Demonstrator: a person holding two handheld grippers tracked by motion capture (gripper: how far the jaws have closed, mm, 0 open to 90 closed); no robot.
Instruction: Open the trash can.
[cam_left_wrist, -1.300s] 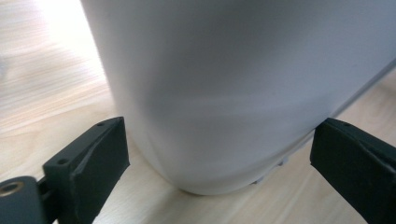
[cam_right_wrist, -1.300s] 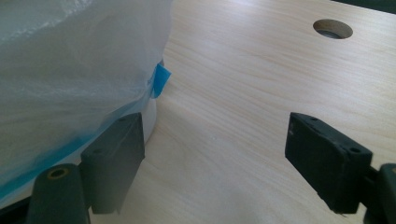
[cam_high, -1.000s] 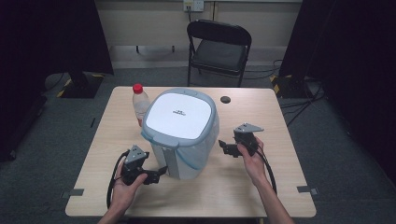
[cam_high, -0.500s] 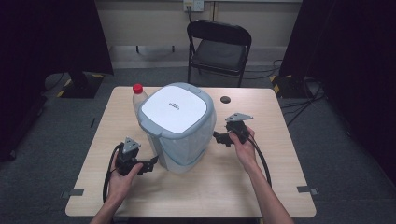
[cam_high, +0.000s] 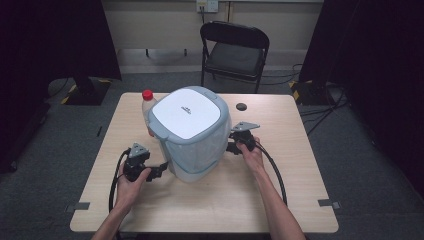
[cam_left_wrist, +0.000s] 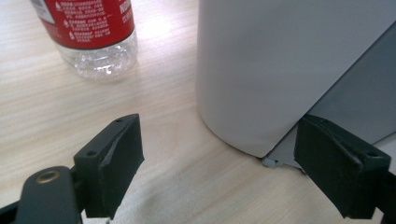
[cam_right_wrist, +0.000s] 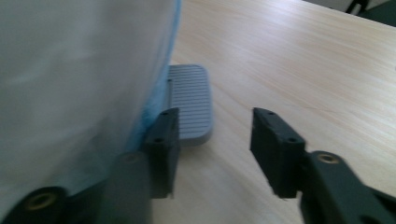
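My left gripper (cam_high: 159, 170), jaws spread and just narrowing on nothing, sits lower left of the white pedal bin with pale blue trim (cam_high: 192, 132) at frame centre. My right gripper (cam_high: 231, 146), jaws just narrowing, still apart and gripping nothing, flanks the grey foot pedal (cam_right_wrist: 189, 109). I judge both should press low and evenly. The light wooden table (cam_high: 280, 195) stands on grey carpet; a black folding chair (cam_high: 234, 50) sits behind.

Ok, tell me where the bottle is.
In the high view the bottle stands on the table's far left, just behind the white bin's left corner.
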